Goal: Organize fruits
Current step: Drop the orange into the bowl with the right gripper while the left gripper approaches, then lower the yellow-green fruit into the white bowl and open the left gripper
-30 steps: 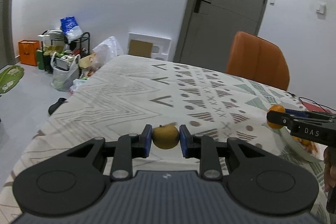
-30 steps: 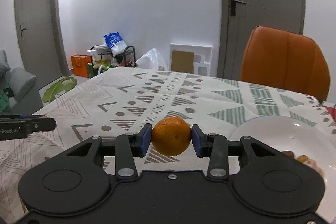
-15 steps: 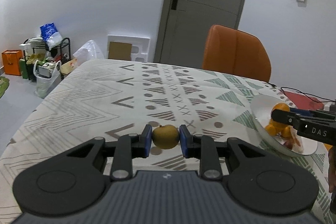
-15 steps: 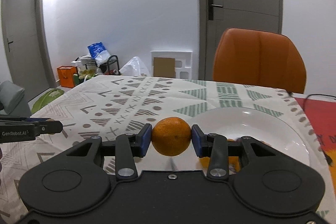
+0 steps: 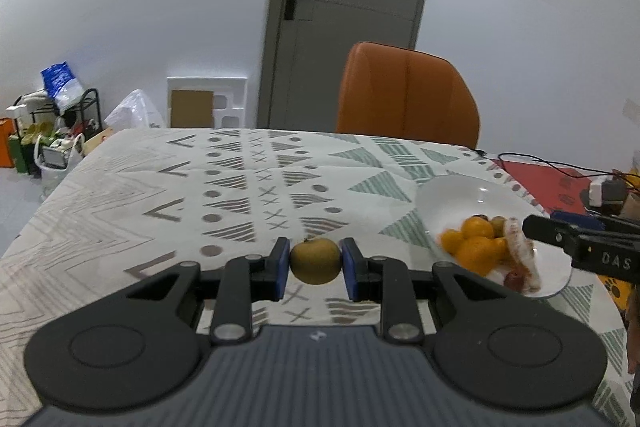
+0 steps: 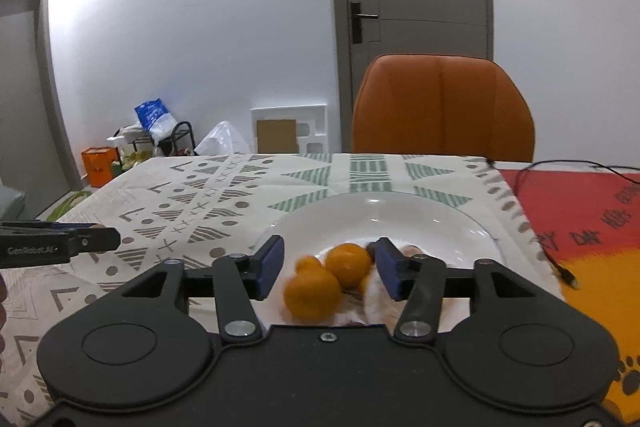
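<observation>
A white-walled room with a grey door [image 5: 352, 15] and an orange chair [image 5: 408, 95] lies behind a table under a patterned cloth [image 5: 180, 187]. At far left of the left wrist view, bags and a small rack [image 5: 52, 123] stand on the floor. At lower centre, the left gripper [image 5: 315, 263] is clenched on a brownish-yellow fruit [image 5: 315, 261], both blue pads pressing its sides above the cloth. To the right, a white plate [image 5: 452, 195] holds several oranges [image 5: 476, 229] and some blurred reddish pieces.

In the right wrist view, the right gripper [image 6: 328, 269] hangs over the plate with its jaws opening; a blurred orange [image 6: 312, 293] sits below and between the pads, touching neither. A red mat [image 6: 580, 203] lies at the right edge.
</observation>
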